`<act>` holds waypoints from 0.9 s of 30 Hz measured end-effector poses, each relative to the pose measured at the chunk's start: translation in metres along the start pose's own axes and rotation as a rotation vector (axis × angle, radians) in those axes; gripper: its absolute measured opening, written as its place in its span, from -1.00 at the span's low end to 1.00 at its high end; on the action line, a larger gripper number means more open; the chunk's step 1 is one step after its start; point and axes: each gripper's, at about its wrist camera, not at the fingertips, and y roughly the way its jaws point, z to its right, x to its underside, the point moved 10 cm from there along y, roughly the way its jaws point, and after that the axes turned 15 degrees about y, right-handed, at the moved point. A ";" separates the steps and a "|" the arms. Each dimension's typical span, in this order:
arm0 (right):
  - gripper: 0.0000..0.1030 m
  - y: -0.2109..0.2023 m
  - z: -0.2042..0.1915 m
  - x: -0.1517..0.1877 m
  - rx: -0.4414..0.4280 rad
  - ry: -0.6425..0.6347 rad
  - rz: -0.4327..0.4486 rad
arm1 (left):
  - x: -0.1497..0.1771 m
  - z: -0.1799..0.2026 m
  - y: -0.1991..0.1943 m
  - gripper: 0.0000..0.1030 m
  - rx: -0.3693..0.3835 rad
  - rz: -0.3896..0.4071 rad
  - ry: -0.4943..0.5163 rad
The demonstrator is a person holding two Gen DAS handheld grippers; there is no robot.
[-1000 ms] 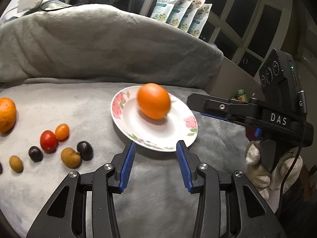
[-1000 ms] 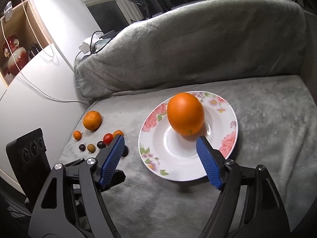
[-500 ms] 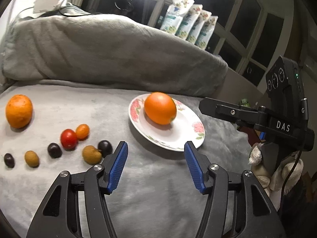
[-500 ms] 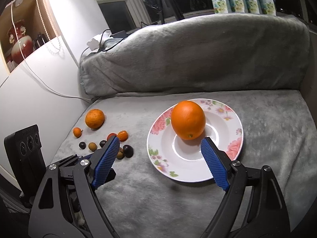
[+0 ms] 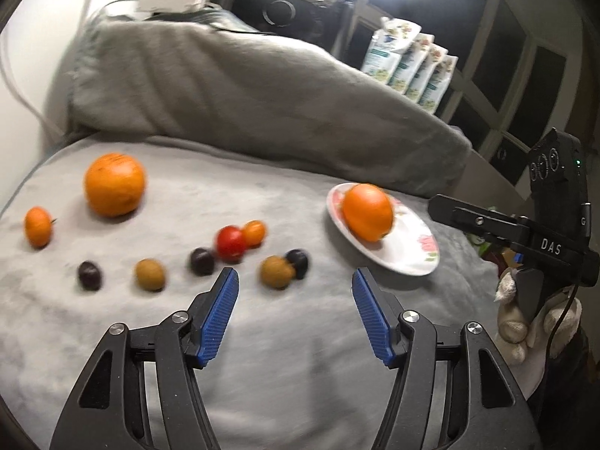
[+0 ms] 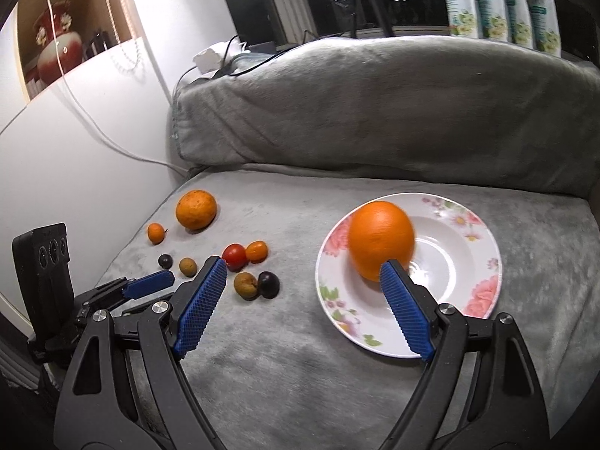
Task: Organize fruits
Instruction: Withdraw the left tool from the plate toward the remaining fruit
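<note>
On the grey plush sofa seat (image 6: 285,341) we see, far left, a small orange kumquat-like fruit (image 6: 155,233) near a large rough-skinned orange (image 6: 196,210). Further right lie a dark round berry (image 6: 165,261) and a tan round fruit (image 6: 188,266), then a red cherry tomato (image 6: 234,257) touching an orange cherry tomato (image 6: 257,251). Just in front of these, a brown wrinkled fruit (image 6: 246,284) touches a dark plum-like fruit (image 6: 268,284). Our left tool (image 5: 295,318) hangs above the seat with its blue-padded jaws spread wide, gripping nothing, the brown fruit just beyond its gap. To the right, a smooth large orange (image 6: 380,240) sits in the white floral plate (image 6: 483,292), toward its left side. Our right tool (image 6: 303,303) is likewise spread and empty, its right finger overlapping the plate's near rim in view.
</note>
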 end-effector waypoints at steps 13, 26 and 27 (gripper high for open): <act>0.68 0.040 -0.039 0.025 -0.005 -0.151 -0.083 | 0.039 -0.063 -0.018 0.21 -0.110 -0.062 -0.059; 0.08 0.079 -0.075 0.033 -0.042 -0.284 -0.204 | 0.044 -0.070 -0.018 -0.04 -0.102 -0.075 -0.050; 0.02 0.083 -0.077 0.034 -0.043 -0.299 -0.216 | 0.045 -0.069 -0.018 -0.09 -0.100 -0.076 -0.048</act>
